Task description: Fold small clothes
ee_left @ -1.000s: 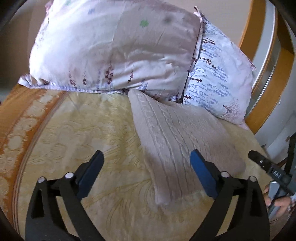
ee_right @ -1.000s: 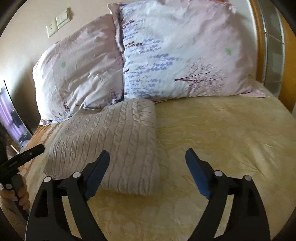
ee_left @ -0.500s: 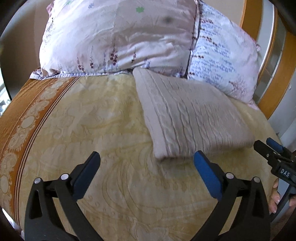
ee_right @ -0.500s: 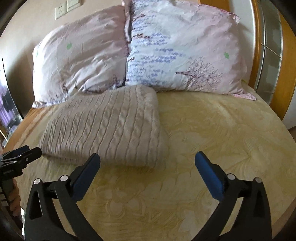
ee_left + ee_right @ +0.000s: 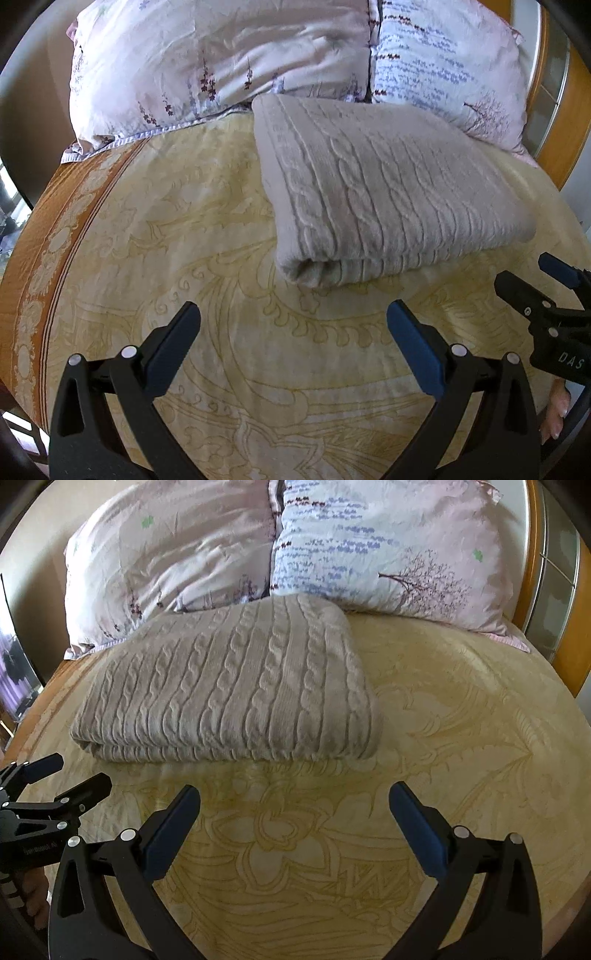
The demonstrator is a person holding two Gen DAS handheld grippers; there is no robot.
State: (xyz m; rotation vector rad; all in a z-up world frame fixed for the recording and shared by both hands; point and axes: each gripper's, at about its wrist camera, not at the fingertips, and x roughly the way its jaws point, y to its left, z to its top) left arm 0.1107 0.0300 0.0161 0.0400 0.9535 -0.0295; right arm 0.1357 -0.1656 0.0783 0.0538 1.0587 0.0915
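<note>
Fingers (image 5: 413, 339) spread; cable-knit sweater (image 5: 384, 192) folded rectangular.

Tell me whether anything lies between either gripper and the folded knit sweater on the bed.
Nothing visible does. Only bare yellow bedspread separates the right gripper from the folded knit sweater, and the same for the left gripper. Both have jaws open and empty. The pillows sit behind the sweater.

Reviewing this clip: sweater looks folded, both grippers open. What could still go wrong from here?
1. The cable-knit sweater is a thick bundle with loose layers at its near left corner; it may spring open.
2. Its far edge touches the pillows, which could nudge it.
3. The open left gripper and right gripper hover nearby and could snag it.
</note>
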